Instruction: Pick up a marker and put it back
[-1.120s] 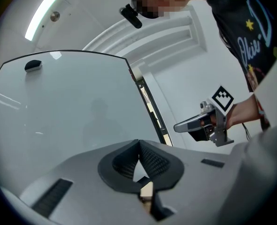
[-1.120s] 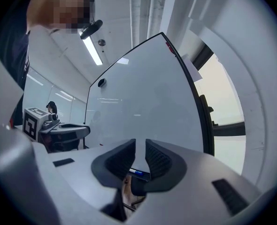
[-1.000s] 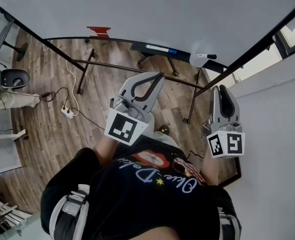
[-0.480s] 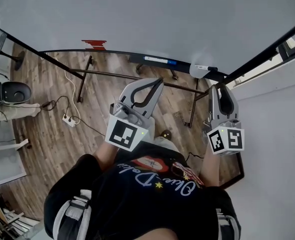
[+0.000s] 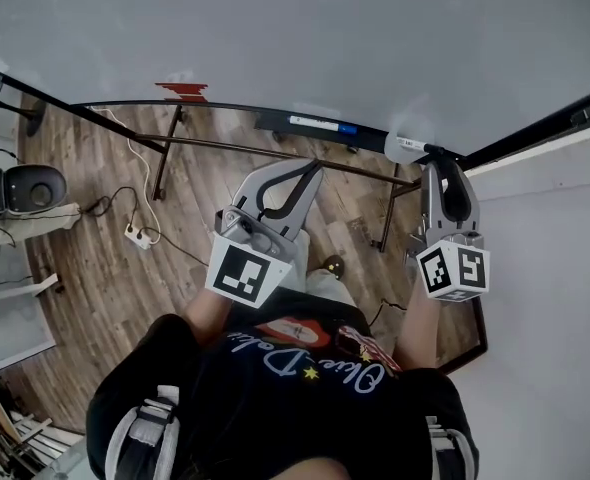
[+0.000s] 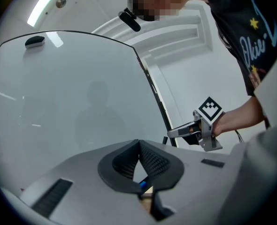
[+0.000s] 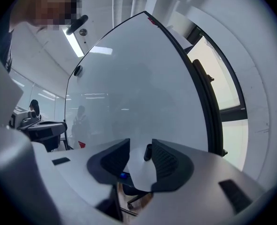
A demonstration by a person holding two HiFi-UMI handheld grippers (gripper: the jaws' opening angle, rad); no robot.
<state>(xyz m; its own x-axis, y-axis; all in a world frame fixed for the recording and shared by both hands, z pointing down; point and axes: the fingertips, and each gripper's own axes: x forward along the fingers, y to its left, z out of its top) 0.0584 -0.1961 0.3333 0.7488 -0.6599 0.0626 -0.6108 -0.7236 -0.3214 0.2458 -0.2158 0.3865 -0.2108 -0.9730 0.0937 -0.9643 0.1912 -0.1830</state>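
Landmark: black tray ledge (image 5: pixel 237 109) along the bottom edge of the white whiteboard (image 5: pixel 325 38).

- White marker with black cap (image 5: pixel 407 146): lies at the ledge's right end.
- Right gripper (image 5: pixel 445 164): jaws apart, just been opening. The cap sits between them, beside one pad; contact cannot be told.
- Left gripper (image 5: pixel 317 166): short of the ledge's middle, tips together, nothing held.
- Blue-capped white marker (image 5: pixel 320 124): mid-ledge.
- Small red object (image 5: pixel 181 90): on the ledge's left part.
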